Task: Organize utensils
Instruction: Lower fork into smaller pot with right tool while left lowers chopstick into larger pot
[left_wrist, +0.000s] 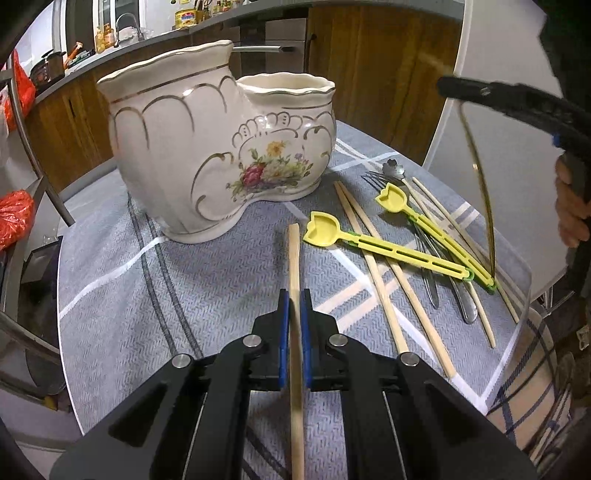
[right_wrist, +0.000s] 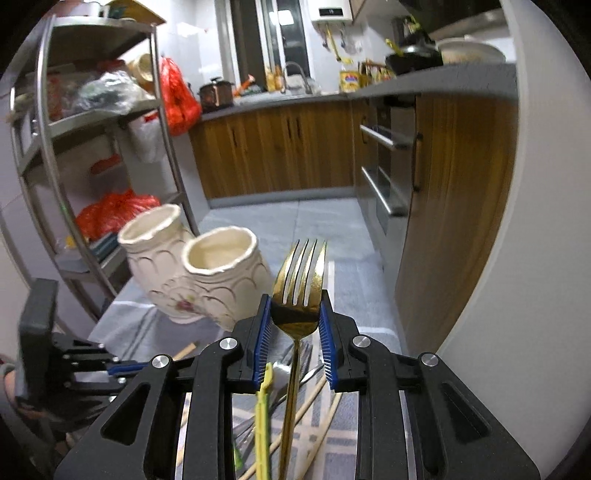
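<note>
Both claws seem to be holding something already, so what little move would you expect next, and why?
Probably the right gripper carries its gold fork over the holder and lowers it in: the fork is clamped and lifted, the holder's openings look empty.

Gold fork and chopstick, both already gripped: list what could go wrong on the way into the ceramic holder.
The right gripper pinches the gold fork only by its head, so the long handle may swing or slip. The left gripper holds the chopstick mid-length; its tip could catch the ceramic holder rim.
</note>
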